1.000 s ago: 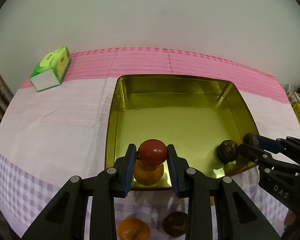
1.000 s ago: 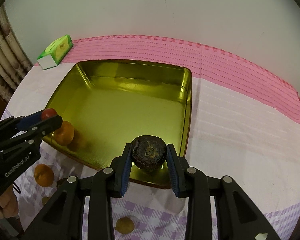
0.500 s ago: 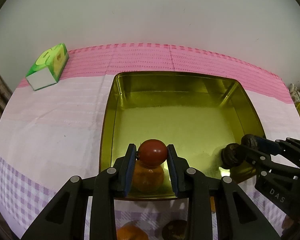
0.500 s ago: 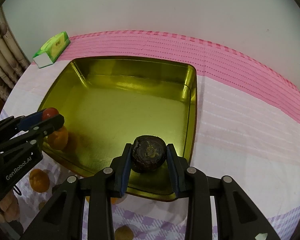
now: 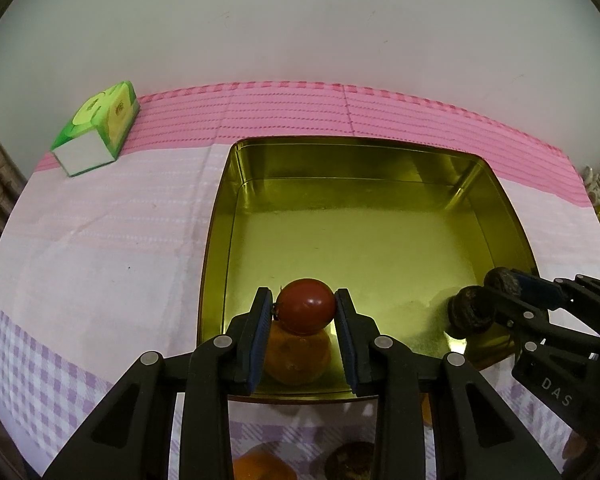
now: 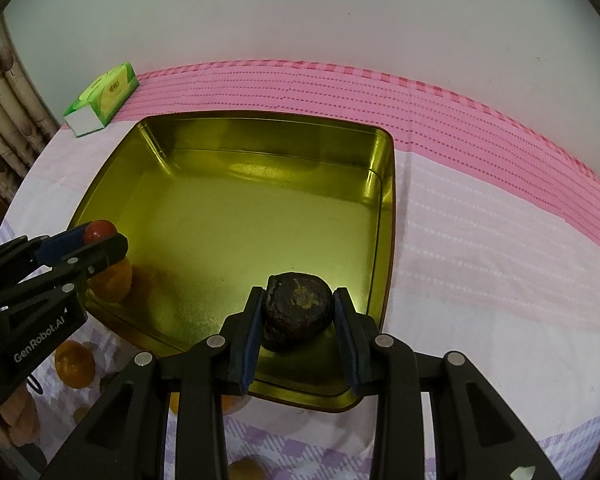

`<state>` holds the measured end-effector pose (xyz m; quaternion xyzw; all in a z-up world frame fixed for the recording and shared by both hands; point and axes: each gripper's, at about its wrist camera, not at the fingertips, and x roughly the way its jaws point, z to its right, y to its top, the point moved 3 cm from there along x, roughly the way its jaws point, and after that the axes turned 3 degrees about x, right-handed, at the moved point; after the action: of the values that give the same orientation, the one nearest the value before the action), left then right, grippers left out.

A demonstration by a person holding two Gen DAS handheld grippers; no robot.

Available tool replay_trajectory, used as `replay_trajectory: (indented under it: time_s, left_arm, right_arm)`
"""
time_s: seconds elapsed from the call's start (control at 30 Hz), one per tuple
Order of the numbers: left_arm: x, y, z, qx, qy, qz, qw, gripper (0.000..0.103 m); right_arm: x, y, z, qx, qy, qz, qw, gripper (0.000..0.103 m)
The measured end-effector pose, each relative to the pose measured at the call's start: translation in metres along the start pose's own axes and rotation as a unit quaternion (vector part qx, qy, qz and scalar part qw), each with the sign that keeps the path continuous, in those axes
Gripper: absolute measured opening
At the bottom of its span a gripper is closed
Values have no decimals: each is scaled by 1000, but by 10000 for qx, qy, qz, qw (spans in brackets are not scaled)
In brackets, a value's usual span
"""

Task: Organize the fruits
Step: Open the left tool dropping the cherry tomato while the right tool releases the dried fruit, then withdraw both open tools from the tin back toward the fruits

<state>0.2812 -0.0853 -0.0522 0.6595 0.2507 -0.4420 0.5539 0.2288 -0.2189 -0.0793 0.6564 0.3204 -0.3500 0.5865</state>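
Tools hang over the shiny gold square tin (image 5: 500, 216): left tool (image 5: 305, 312) squeezes a small red tomato (image 5: 306, 306) right above an orange (image 5: 298, 360); right tool (image 6: 298, 312) squeezes a dark wrinkly fruit (image 6: 298, 310) near its front-right corner.

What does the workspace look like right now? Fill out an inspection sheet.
Surface: pink and white tablecloth.
Job's things: gold tin tray; orange inside it; more fruits loose on the cloth at the near edge.
Clutter: green tissue box.
Grippers: left gripper shut on a red tomato; right gripper shut on a dark wrinkled fruit; both over the tray.
Cables: nothing seen.
Surroundings: white wall.
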Motion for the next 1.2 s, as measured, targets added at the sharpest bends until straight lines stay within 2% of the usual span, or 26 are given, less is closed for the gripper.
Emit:
replay_trajectory:
  time_s: [0.07,0.13,0.17,0.2,0.23,0.33,0.8,1.03,1.2]
  left_arm:
    - [-1,0,0,-1,-13,9,10000,36]
    - [-4,1,0,13,-76,76,9999,44]
    - [-6,1,0,36,-73,118,9999,55]
    - [-8,2,1,62,-58,166,9998,61]
    - [-10,2,1,91,-45,225,9997,61]
    - [-10,3,1,118,-40,221,9997,63]
    - [-31,-6,-8,20,9,296,9996,64]
    - [-63,-29,-12,104,69,355,9993,64]
    - [-83,-56,-22,-6,147,318,9994,64]
  right_arm:
    - [0,0,0,15,15,0,10000,34]
    - [-1,1,0,36,46,20,10000,37]
    - [-2,2,-1,20,57,35,10000,40]
    - [-4,2,-2,-4,67,56,10000,41]
    - [-5,2,-2,-14,77,88,9999,46]
    - [-8,4,-3,-40,21,172,9998,49]
    - [-27,-3,1,80,79,292,9995,52]
    - [-48,-21,1,92,119,350,9993,52]
    - [-66,-46,0,80,107,397,9991,52]
